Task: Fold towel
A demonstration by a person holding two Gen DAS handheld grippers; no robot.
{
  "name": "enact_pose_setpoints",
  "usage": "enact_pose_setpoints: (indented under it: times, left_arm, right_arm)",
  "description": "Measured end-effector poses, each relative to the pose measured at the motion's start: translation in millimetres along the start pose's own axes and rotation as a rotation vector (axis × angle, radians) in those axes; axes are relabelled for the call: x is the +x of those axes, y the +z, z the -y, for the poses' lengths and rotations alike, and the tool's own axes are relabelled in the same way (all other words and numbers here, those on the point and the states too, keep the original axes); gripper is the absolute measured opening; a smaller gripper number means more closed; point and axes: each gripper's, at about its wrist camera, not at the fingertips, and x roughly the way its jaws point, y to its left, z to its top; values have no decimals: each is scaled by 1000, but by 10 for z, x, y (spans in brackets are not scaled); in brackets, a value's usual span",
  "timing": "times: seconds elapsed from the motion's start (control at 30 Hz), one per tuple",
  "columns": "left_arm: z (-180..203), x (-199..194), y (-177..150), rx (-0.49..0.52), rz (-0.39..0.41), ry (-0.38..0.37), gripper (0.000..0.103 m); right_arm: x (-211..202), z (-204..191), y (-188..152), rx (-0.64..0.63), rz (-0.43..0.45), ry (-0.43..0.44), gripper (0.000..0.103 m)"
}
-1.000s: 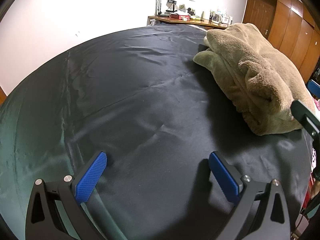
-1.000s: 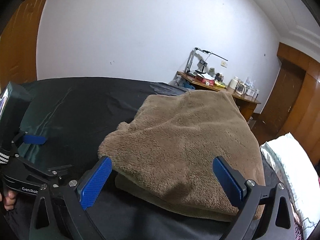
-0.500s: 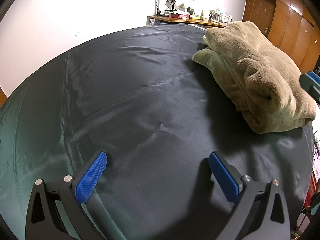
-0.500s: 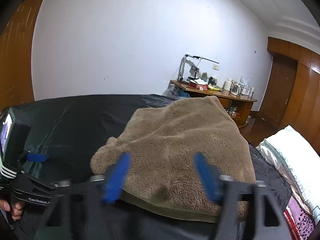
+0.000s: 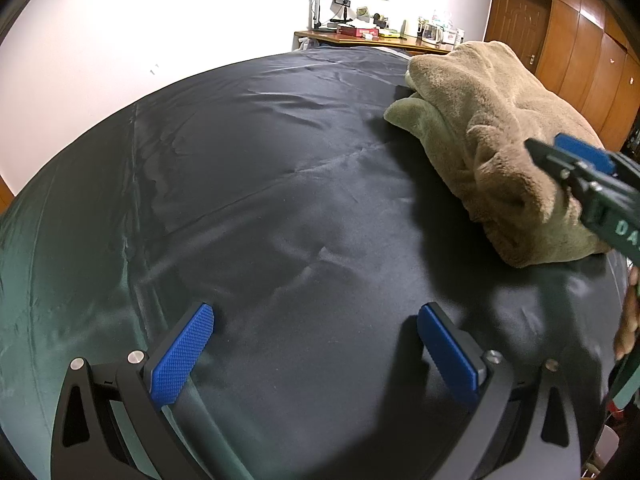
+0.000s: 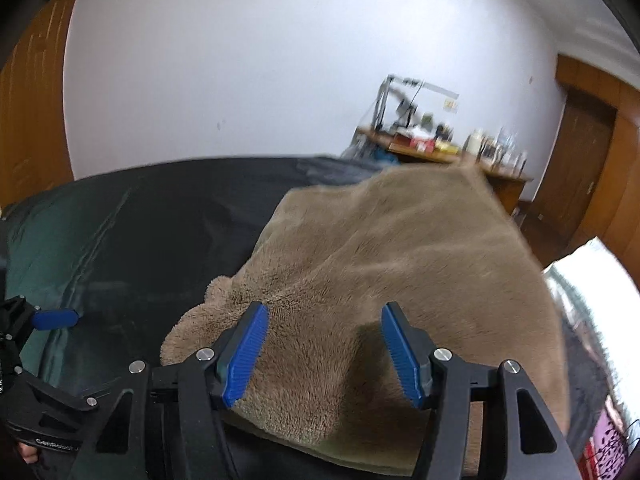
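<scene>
The towel (image 6: 400,280), tan and plush, lay folded in a thick bundle on the dark sheet (image 5: 260,200); its stacked layers showed along the edge nearest the left wrist camera, with 1 small corner poking out at that edge. The right gripper (image 6: 324,350) hung over the near part of the towel, its 2 blue pads standing partway apart with pile showing between them; whether either pad pressed the fabric I could not tell, and no fold was pinched between them. The left gripper (image 5: 316,350) sat well apart from the towel, over bare sheet on the side away from the wooden doors (image 5: 520,24); its jaws stood wide with nothing between them. A hand (image 5: 628,320) showed beside the towel's near end, at the edge of the left view. Beyond the towel's far end stood a cluttered desk (image 6: 440,152) against the white wall (image 6: 280,80); a white pillow (image 6: 592,272) lay just past the towel's side nearest the doors.
</scene>
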Motion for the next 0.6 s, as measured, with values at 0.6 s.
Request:
enact_pose_setpoints:
  times: [0.6]
  left_arm:
    - [31,-26,-8,8,-8,-17,102]
  right_arm:
    - [-214,185,-165,67,24,97,62]
